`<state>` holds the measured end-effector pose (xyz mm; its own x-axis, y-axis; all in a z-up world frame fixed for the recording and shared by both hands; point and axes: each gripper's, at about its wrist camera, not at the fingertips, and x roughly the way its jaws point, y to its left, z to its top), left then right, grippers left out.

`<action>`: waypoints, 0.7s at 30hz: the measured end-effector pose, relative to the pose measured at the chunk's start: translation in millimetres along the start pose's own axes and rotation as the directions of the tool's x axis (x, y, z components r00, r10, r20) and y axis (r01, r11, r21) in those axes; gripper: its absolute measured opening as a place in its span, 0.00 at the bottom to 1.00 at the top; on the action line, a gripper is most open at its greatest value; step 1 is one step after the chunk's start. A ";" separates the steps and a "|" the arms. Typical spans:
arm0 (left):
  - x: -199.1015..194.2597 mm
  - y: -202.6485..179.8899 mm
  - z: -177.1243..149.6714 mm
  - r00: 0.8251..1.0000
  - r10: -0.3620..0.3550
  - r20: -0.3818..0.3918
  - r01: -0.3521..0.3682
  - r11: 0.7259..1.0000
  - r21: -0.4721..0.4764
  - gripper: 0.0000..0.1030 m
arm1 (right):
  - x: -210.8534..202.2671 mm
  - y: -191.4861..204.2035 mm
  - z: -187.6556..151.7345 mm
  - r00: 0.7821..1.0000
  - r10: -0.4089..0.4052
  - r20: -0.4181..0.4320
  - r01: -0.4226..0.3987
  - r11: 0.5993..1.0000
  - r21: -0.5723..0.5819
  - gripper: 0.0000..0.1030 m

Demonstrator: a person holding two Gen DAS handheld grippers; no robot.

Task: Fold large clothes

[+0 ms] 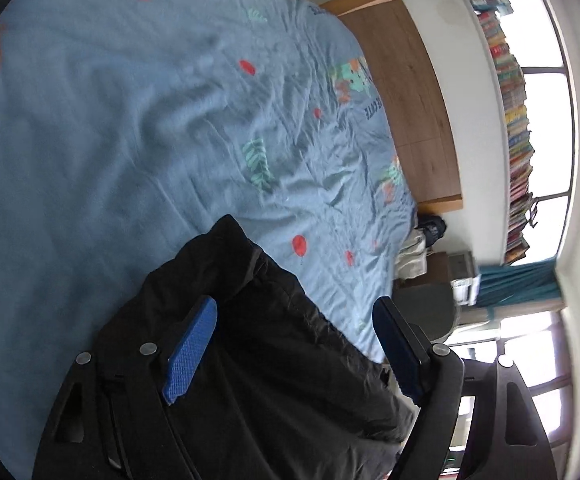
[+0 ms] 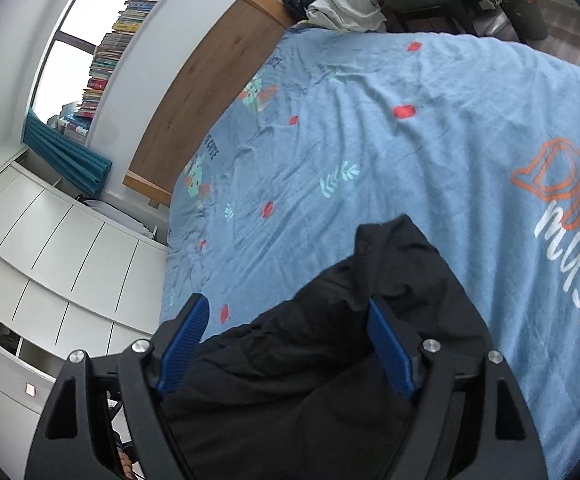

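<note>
A black garment lies crumpled on the blue printed bed cover, at the bed's near edge. My left gripper hangs just above it, open wide, its blue pads apart and not pressing the cloth. The right wrist view shows the same black garment with a fold reaching up onto the bed cover. My right gripper is open over it too, and its blue pads hold nothing.
A wooden headboard runs along the wall side of the bed. Stacked books line the window sill. White wardrobe doors stand beside the bed. A pale clothes pile and a bin lie beyond the far edge.
</note>
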<state>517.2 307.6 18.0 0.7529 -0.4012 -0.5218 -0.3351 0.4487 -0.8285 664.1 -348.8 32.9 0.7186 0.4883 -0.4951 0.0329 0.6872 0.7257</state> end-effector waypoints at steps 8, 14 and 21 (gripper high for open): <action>-15.2 -40.8 -67.0 0.987 0.158 -0.016 -0.147 0.945 0.291 0.76 | -59.9 67.1 -47.9 1.000 0.009 -0.015 -0.012 0.967 -0.255 0.77; 2.5 -67.5 -132.4 0.977 0.213 -0.016 -0.179 0.855 0.487 0.76 | -53.8 100.3 -115.9 0.998 -0.038 -0.056 0.010 0.899 -0.438 0.77; 58.0 -98.2 -178.1 0.962 0.272 0.006 -0.207 0.720 0.662 0.76 | -7.9 111.4 -169.9 0.993 -0.073 -0.096 0.011 0.846 -0.533 0.77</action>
<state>492.9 98.1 32.9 0.6366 -0.2596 -0.7261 -0.0219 0.9352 -0.3535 544.1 -184.7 36.5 0.6440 0.4863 -0.5906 -0.3347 0.8733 0.3541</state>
